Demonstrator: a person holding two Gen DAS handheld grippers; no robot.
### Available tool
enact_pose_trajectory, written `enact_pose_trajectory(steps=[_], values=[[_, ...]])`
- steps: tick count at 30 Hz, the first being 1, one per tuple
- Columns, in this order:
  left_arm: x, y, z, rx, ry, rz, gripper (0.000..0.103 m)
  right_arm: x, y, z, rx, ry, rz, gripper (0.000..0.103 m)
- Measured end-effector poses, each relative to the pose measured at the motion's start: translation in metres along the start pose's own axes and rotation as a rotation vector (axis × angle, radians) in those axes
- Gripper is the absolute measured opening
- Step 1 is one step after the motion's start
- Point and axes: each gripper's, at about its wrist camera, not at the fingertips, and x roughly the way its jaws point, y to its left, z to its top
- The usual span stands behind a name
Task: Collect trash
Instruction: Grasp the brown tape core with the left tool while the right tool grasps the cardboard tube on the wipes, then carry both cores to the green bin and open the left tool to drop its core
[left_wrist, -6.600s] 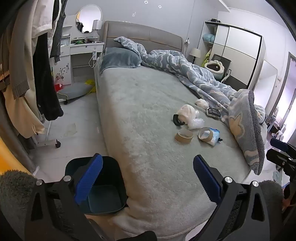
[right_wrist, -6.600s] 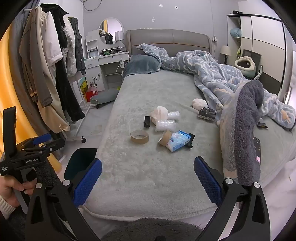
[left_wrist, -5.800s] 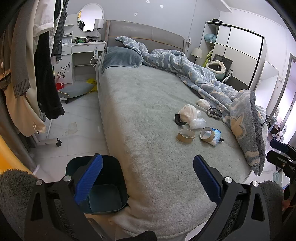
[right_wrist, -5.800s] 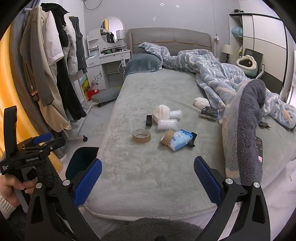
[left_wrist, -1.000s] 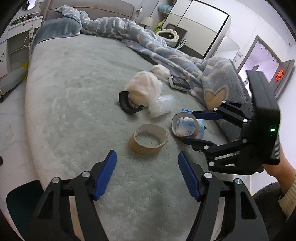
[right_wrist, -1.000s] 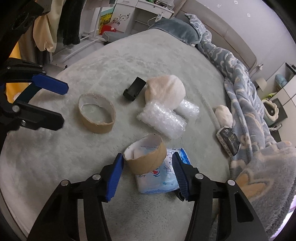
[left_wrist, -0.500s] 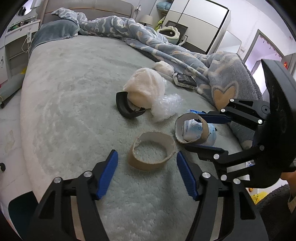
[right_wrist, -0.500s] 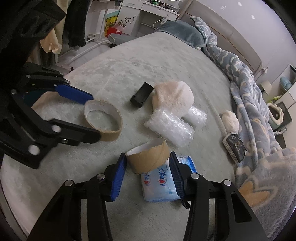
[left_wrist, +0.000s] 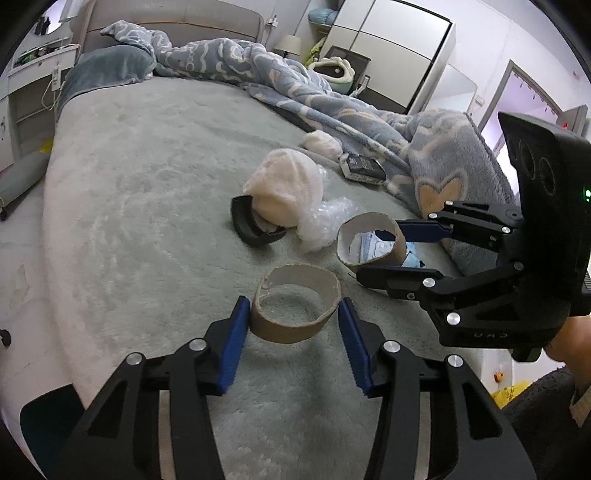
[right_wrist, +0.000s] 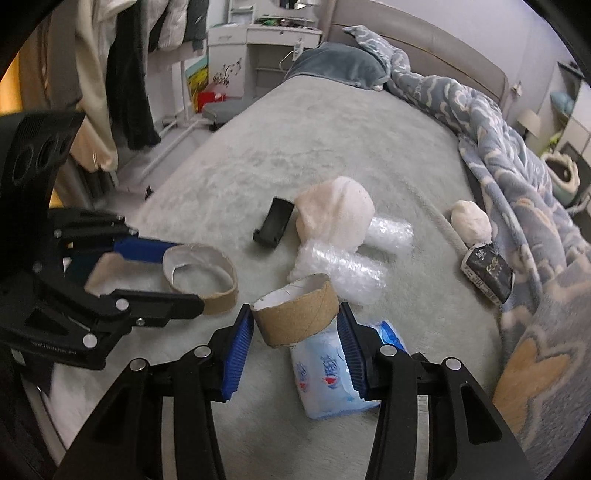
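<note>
My left gripper is shut on a wide, flat cardboard tape core, with both blue pads against its sides; the core also shows in the right wrist view. My right gripper is shut on a taller cardboard tube, lifted slightly off the grey bed cover; the tube also shows in the left wrist view. A blue-and-white tissue pack lies under the right gripper. Bubble wrap, a cream beanie and a black clip lie just beyond.
A blue patterned blanket is heaped along the right of the bed, with a dark packet and a white wad beside it. A dark bin sits at the bed's near left corner. Clothes hang at the left.
Both grippers have closed: the left on the flat tape core, the right on the taller tube. Both cores now sit slightly raised off the bed cover.
</note>
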Motion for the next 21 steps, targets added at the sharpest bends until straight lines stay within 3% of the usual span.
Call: enact_pose_trajectory(steps=[12,21], values=[[-0.053,0.028,-0.013,-0.047,-0.057,0.127,0.052,-0.024,0.036,0.012,0.142,-0.066,0.050,0.047],[-0.095,0.064,-0.039,-0.104,-0.050,0.230,0.052,-0.026,0.080,0.025,0.209,-0.089,0.086,0.047]])
